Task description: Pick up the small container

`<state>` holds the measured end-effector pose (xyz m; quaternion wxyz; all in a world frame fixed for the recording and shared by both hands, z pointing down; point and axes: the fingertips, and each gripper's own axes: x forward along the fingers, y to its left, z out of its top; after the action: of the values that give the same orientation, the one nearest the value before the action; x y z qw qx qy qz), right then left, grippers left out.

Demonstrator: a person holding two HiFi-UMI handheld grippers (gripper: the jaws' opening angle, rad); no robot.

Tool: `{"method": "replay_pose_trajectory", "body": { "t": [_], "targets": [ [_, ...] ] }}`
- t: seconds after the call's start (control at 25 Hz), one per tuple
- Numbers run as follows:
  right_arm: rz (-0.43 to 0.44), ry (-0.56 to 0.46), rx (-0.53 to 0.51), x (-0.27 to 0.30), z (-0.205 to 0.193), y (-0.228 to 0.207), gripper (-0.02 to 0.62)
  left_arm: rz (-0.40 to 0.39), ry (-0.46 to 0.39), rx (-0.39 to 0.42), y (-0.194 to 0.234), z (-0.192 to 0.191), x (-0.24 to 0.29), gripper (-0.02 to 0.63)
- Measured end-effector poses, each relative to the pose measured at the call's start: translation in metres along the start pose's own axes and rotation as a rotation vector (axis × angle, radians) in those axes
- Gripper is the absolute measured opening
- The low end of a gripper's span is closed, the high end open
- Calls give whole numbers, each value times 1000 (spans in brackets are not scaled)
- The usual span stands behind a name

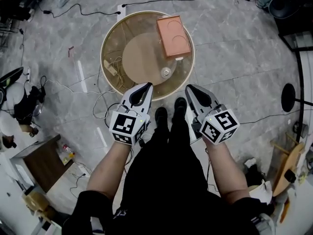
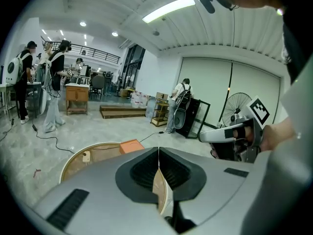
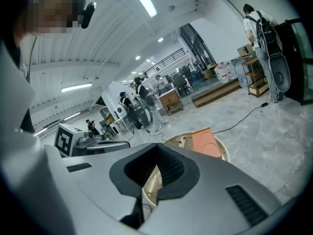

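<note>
Round surface (image 1: 110,38) on a grey floor (image 1: 234,58) (cables trail about). Tray (image 1: 173,35) at one o'clock, small container (image 1: 166,72) at five. Left tool (image 1: 147,86) and right tool (image 1: 190,87) are closed, holding nothing.

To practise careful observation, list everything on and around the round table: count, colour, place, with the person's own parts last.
table: one, clear top with tan rim, on grey floor.
tray: one, orange, table's far right.
small container: one, clear, table's near right.
power strip: one, beige, seen through the top, left.
cables: several, black, floor around table.
shoes: two, black, by table's near edge.
left gripper: one, grey, shut, empty, at near edge.
right gripper: one, grey, shut, empty, at near edge.
</note>
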<state>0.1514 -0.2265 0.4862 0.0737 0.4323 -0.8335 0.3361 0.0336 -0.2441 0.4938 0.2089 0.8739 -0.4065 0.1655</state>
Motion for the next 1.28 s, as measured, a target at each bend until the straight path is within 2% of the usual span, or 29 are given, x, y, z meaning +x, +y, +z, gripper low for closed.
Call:
{"method": "replay_pose_trajectory", "body": {
  "t": [0.44,0.64,0.76,0.84,1.08,1.28],
  "targets": [
    [-20,63,12,37,-71,-47,14,12,32,-34,25,-83,68,20],
    [5,90,18,51,-102,-63,14,8,35,-48,32,-124,93,29],
    [10,91,27,66,-120,-76,14,1,66,-60,38,-155,112,99],
    [18,93,38,76,-136,-85,14,-5,82,-58,38,-174,123,122],
    [28,102,82,96,-184,-96,14,-19,96,1,44,-216,151,209],
    [43,147,21,103,-219,-110,14,-40,86,27,48,-244,179,273]
  ]
}}
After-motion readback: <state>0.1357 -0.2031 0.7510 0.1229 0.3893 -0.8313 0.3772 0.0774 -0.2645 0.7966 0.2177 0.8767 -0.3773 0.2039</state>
